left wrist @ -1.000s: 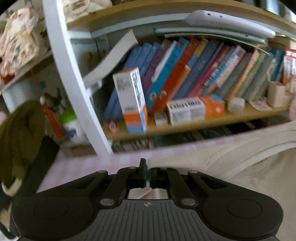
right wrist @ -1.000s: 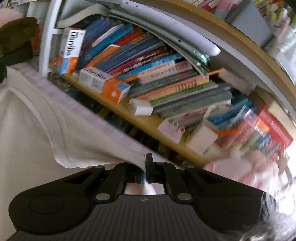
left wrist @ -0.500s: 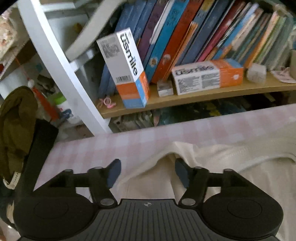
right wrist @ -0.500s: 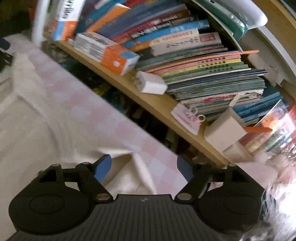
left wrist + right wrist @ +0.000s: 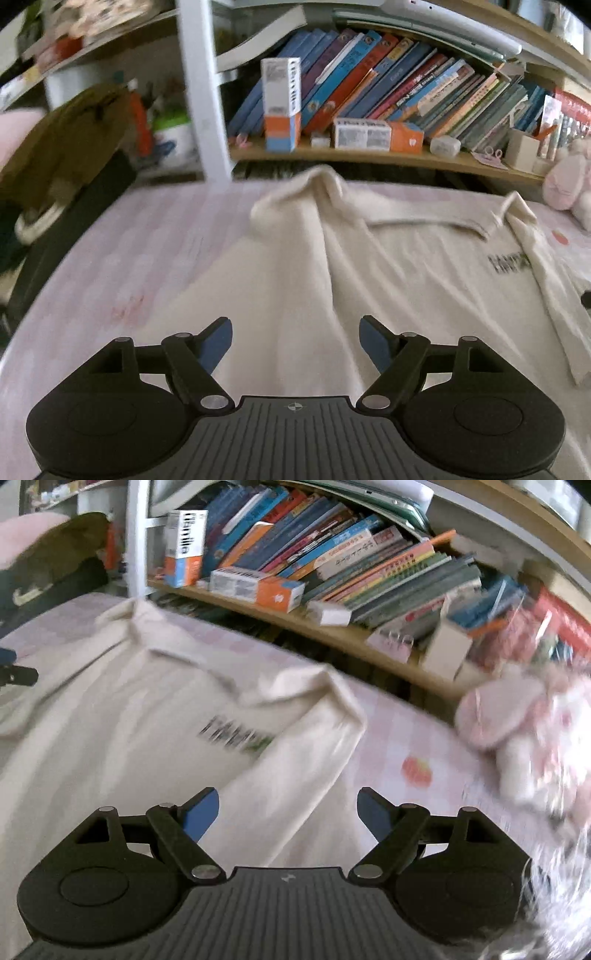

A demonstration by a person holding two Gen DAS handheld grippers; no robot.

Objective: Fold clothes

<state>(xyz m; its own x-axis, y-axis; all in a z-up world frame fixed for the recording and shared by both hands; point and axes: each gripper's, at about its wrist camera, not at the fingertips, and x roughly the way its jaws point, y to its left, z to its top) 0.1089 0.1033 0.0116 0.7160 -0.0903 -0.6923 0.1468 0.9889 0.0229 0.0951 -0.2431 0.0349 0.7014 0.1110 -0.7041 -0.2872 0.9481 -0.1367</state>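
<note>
Two hand-held grippers hang over a cream shirt point(image 5: 369, 273) spread flat on the pink checked table point(image 5: 147, 251). The left hand-held gripper point(image 5: 295, 341) has its jaws opening, nothing pinched, shirt ahead and below. The right hand-held gripper point(image 5: 288, 814) is likewise opening and empty over the shirt's right edge. Spreading looks finished; next, each must pinch an edge for the first fold.

The pink checked surface point(image 5: 140, 258) lies bare left of the cream shirt point(image 5: 369, 280). A bookshelf point(image 5: 369, 157) blocks the far edge, and a plush toy point(image 5: 517, 734) crowds the right side.
</note>
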